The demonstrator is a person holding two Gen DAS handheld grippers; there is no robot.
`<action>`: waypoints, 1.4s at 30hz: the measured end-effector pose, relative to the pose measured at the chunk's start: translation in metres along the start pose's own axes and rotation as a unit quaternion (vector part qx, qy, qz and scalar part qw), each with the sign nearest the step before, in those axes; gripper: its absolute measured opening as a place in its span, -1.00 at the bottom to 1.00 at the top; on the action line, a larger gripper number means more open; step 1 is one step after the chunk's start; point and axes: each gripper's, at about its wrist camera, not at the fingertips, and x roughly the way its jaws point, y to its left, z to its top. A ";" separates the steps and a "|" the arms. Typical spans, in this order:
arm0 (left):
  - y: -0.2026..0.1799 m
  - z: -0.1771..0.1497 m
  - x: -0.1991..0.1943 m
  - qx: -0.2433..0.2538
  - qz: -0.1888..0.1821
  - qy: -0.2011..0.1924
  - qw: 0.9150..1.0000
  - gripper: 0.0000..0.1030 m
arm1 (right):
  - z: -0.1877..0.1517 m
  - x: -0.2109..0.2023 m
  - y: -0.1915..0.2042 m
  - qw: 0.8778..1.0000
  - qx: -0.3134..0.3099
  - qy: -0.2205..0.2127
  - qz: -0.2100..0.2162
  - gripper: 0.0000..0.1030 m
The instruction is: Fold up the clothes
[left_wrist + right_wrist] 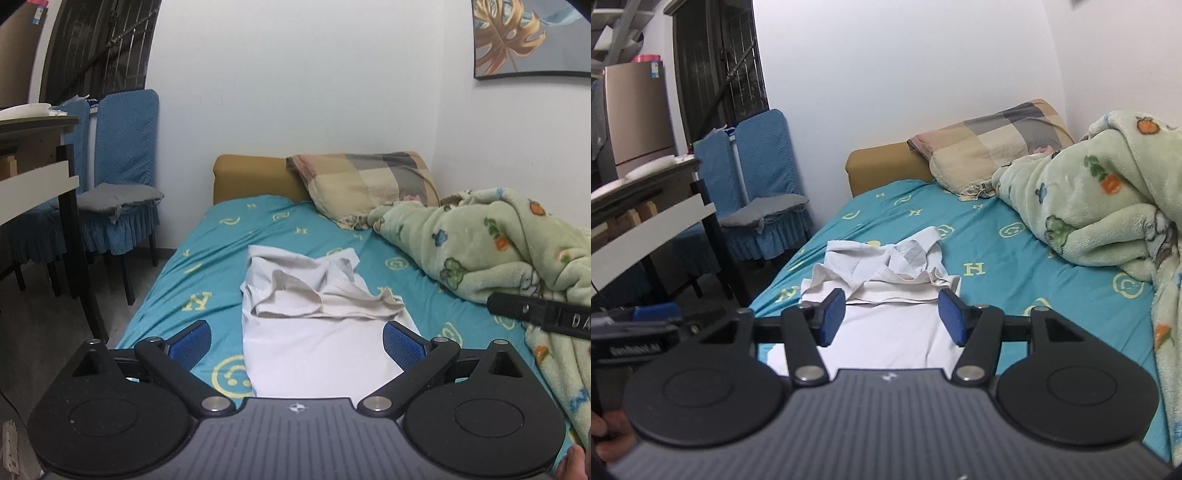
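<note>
Mid-frame, a white shirt lies partly folded on the bed; both tools hover spread, empty. Next likely grips an edge.

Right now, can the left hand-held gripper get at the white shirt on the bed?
Probably yes: the left hand-held gripper is open, with the white shirt lying directly ahead and nothing between them.
</note>
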 end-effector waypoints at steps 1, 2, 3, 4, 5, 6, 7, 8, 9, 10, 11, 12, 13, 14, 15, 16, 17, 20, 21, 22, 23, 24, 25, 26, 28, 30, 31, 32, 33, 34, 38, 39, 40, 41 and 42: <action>-0.001 -0.001 0.002 0.001 0.000 0.002 1.000 0.95 | 0.000 0.000 -0.001 1.000 0.003 0.001 -0.001 0.31; -0.002 -0.002 0.004 0.002 0.000 0.004 1.000 0.95 | 0.000 0.001 -0.002 1.000 0.006 0.002 -0.001 0.40; -0.002 -0.004 0.005 0.002 0.000 0.007 1.000 0.95 | -0.001 0.001 -0.003 1.000 0.010 0.003 -0.002 0.56; -0.003 -0.005 0.007 0.003 0.000 0.010 1.000 0.95 | -0.001 0.002 -0.004 1.000 0.013 0.004 -0.002 0.60; -0.003 -0.006 0.008 0.003 0.001 0.013 1.000 0.95 | -0.001 0.002 -0.005 1.000 0.016 0.005 -0.003 0.59; -0.003 -0.007 0.010 0.003 0.002 0.015 1.000 0.95 | -0.001 0.003 -0.006 1.000 0.019 0.006 -0.003 0.58; -0.003 -0.008 0.011 0.001 0.002 0.018 1.000 0.95 | -0.002 0.003 -0.006 1.000 0.022 0.007 -0.004 0.58; -0.002 -0.008 0.013 -0.004 0.001 0.024 1.000 0.95 | -0.002 0.004 -0.007 1.000 0.026 0.007 -0.005 0.58; -0.001 -0.009 0.015 -0.009 -0.001 0.029 1.000 0.95 | -0.002 0.004 -0.008 1.000 0.029 0.008 -0.005 0.58; 0.001 -0.010 0.018 -0.017 -0.004 0.037 0.999 0.95 | -0.002 0.005 -0.009 0.999 0.032 0.009 -0.006 0.58; 0.004 -0.011 0.020 -0.027 -0.008 0.047 0.998 0.95 | -0.003 0.005 -0.010 0.999 0.035 0.010 -0.006 0.58; 0.007 -0.012 0.023 -0.038 -0.012 0.058 0.998 0.95 | -0.003 0.006 -0.011 0.999 0.038 0.011 -0.007 0.58; 0.010 -0.014 0.027 -0.052 -0.019 0.071 0.996 0.95 | -0.006 0.009 -0.014 0.998 0.055 0.018 -0.006 0.58; 0.015 -0.016 0.031 -0.071 -0.027 0.086 0.993 0.95 | -0.012 0.014 -0.018 0.996 0.079 0.029 -0.004 0.58; 0.019 -0.018 0.036 -0.090 -0.036 0.102 0.990 0.95 | -0.017 0.020 -0.023 0.994 0.103 0.039 -0.002 0.58; 0.026 -0.021 0.042 -0.116 -0.045 0.118 0.985 0.95 | -0.022 0.025 -0.027 0.991 0.127 0.050 -0.001 0.58; 0.032 -0.023 0.047 -0.143 -0.054 0.134 0.979 0.94 | -0.027 0.030 -0.031 0.987 0.151 0.060 0.001 0.58; 0.047 -0.033 0.063 -0.206 -0.065 0.166 0.962 0.92 | -0.043 0.046 -0.044 0.971 0.222 0.092 0.006 0.46; 0.051 -0.035 0.066 -0.220 -0.065 0.169 0.959 0.92 | -0.048 0.052 -0.049 0.964 0.245 0.102 0.008 0.42; 0.055 -0.036 0.069 -0.233 -0.064 0.171 0.955 0.92 | -0.053 0.057 -0.053 0.957 0.268 0.112 0.010 0.41; 0.059 -0.038 0.072 -0.247 -0.068 0.173 0.951 0.92 | -0.059 0.062 -0.057 0.949 0.291 0.122 0.012 0.41; 0.062 -0.039 0.075 -0.261 -0.073 0.176 0.947 0.92 | -0.064 0.067 -0.062 0.940 0.314 0.132 0.013 0.41; 0.065 -0.042 0.079 -0.276 -0.082 0.179 0.941 0.92 | -0.069 0.073 -0.066 0.931 0.336 0.142 0.015 0.41; 0.067 -0.045 0.083 -0.291 -0.093 0.183 0.934 0.92 | -0.074 0.078 -0.070 0.921 0.359 0.152 0.017 0.41; 0.070 -0.052 0.097 -0.321 -0.113 0.193 0.920 0.92 | -0.085 0.089 -0.079 0.899 0.403 0.172 0.020 0.36; 0.073 -0.058 0.112 -0.350 -0.133 0.203 0.905 0.91 | -0.095 0.099 -0.087 0.875 0.445 0.190 0.023 0.17; 0.074 -0.062 0.119 -0.365 -0.143 0.207 0.896 0.89 | -0.100 0.105 -0.092 0.861 0.466 0.200 0.025 0.14; 0.076 -0.065 0.127 -0.379 -0.153 0.212 0.888 0.89 | -0.106 0.110 -0.096 0.848 0.487 0.209 0.027 0.10; 0.077 -0.069 0.134 -0.394 -0.163 0.216 0.878 0.88 | -0.108 0.115 -0.098 0.841 0.499 0.208 0.027 -0.07; 0.078 -0.072 0.142 -0.406 -0.172 0.219 0.870 0.85 | -0.109 0.120 -0.100 0.839 0.507 0.199 0.026 -0.13; 0.080 -0.084 0.169 -0.459 -0.190 0.241 0.834 0.81 | -0.106 0.134 -0.102 0.836 0.520 0.174 0.029 -0.36; 0.081 -0.085 0.172 -0.463 -0.190 0.237 0.833 0.81 | -0.105 0.136 -0.102 0.837 0.518 0.172 0.032 -0.59; 0.082 -0.085 0.174 -0.467 -0.189 0.233 0.832 0.81 | -0.103 0.137 -0.102 0.839 0.516 0.171 0.035 -0.75; 0.083 -0.086 0.177 -0.470 -0.189 0.230 0.831 0.81 | -0.099 0.137 -0.101 0.842 0.512 0.166 0.041 -0.78; 0.084 -0.086 0.180 -0.474 -0.189 0.226 0.830 0.81 | -0.095 0.136 -0.099 0.845 0.508 0.160 0.050 -0.81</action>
